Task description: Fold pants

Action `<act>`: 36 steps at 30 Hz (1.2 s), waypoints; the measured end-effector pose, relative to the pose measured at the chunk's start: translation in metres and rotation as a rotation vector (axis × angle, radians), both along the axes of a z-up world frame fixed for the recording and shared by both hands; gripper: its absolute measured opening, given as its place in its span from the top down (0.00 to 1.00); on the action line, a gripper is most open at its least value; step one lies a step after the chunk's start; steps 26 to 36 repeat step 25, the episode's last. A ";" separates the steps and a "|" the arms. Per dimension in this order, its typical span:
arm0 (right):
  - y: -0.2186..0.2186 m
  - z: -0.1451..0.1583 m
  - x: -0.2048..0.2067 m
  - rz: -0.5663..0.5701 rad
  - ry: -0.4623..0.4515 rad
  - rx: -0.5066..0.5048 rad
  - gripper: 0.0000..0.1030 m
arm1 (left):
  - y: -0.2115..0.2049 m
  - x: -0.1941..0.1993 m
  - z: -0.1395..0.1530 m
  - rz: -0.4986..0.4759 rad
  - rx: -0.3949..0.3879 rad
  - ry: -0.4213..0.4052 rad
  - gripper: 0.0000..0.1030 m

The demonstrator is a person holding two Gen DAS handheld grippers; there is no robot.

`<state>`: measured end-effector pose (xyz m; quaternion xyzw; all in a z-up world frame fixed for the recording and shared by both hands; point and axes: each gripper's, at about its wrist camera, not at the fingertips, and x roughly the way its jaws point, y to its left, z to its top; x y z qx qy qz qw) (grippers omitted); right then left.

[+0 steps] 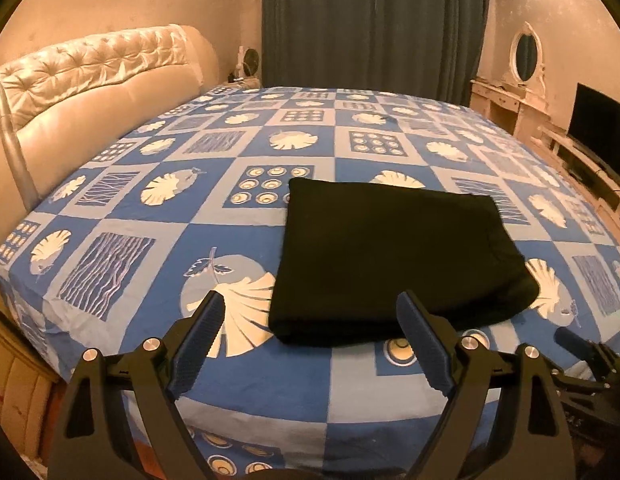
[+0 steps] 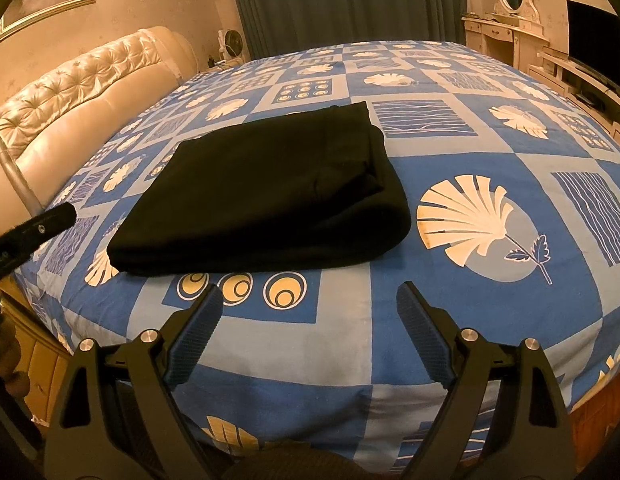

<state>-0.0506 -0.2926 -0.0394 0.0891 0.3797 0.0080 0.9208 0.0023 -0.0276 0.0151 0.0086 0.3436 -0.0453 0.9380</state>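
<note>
One pair of black pants (image 1: 398,260) is lying folded into a flat rectangle on the bed, filling the centre of the left wrist frame and sitting left of centre in the right wrist frame (image 2: 265,196); its near edge is resting close to the front edge of the mattress, and its layered folds are showing along the right side. You are holding your left gripper (image 1: 310,320) at the bottom of its frame with its jaws spread wide and gripping nothing; its right fingertip is overlapping the pants' near edge in the picture, though whether it is touching the cloth cannot be told. You are holding your right gripper (image 2: 310,308) likewise at the bottom of its frame, jaws apart and empty, hanging short of the pants. Under the pants the blue patterned bedsheet (image 1: 149,220) is spreading across the whole mattress; a tufted cream headboard (image 1: 89,76) is standing at the left of the frame; dark curtains (image 1: 374,24) are hanging at the top centre; an oval mirror (image 1: 526,56) and a dark television (image 1: 602,128) are sitting at the right.
</note>
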 end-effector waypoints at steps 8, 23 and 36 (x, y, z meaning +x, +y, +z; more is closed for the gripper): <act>-0.002 -0.005 0.001 0.003 0.007 0.000 0.14 | -0.008 -0.003 0.002 -0.041 0.044 -0.009 0.16; -0.006 -0.008 0.003 0.005 0.015 0.002 0.14 | -0.011 0.000 -0.008 -0.053 0.030 0.041 0.16; -0.006 -0.008 0.002 0.005 0.016 0.003 0.14 | -0.008 0.001 -0.010 -0.042 0.025 0.055 0.16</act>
